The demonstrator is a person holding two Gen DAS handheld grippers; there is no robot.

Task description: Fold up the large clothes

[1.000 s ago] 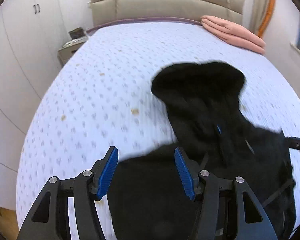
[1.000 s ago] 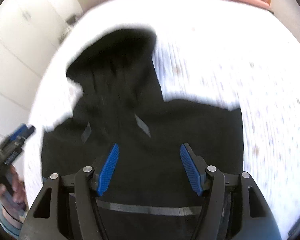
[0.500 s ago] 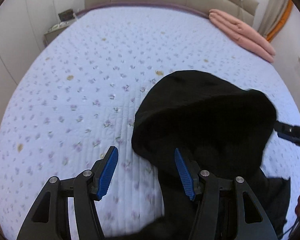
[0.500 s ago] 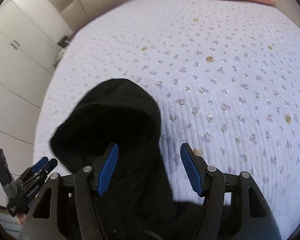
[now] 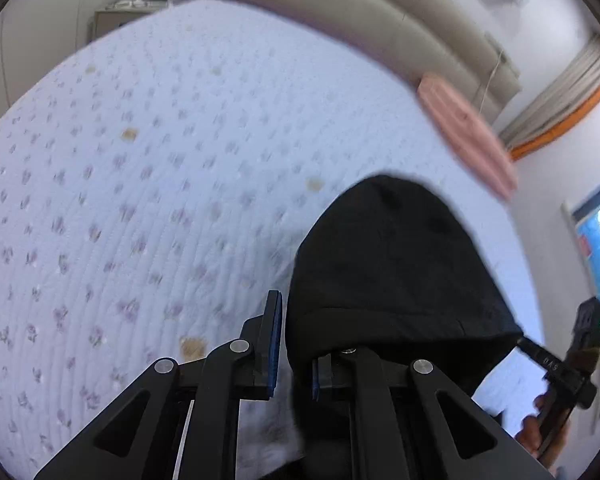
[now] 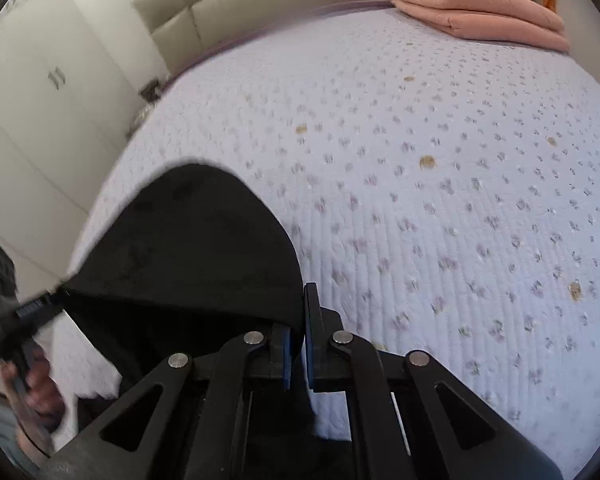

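The black hood (image 5: 396,264) of the garment is stretched taut over the bed (image 5: 148,184), one edge clenched in the left gripper (image 5: 294,356), the opposite edge clenched in the right gripper (image 6: 298,344). Bare quilt spreads wide ahead. Only the right view shows the wardrobe doors (image 6: 40,92); both catch the folded pink blanket (image 6: 476,12).
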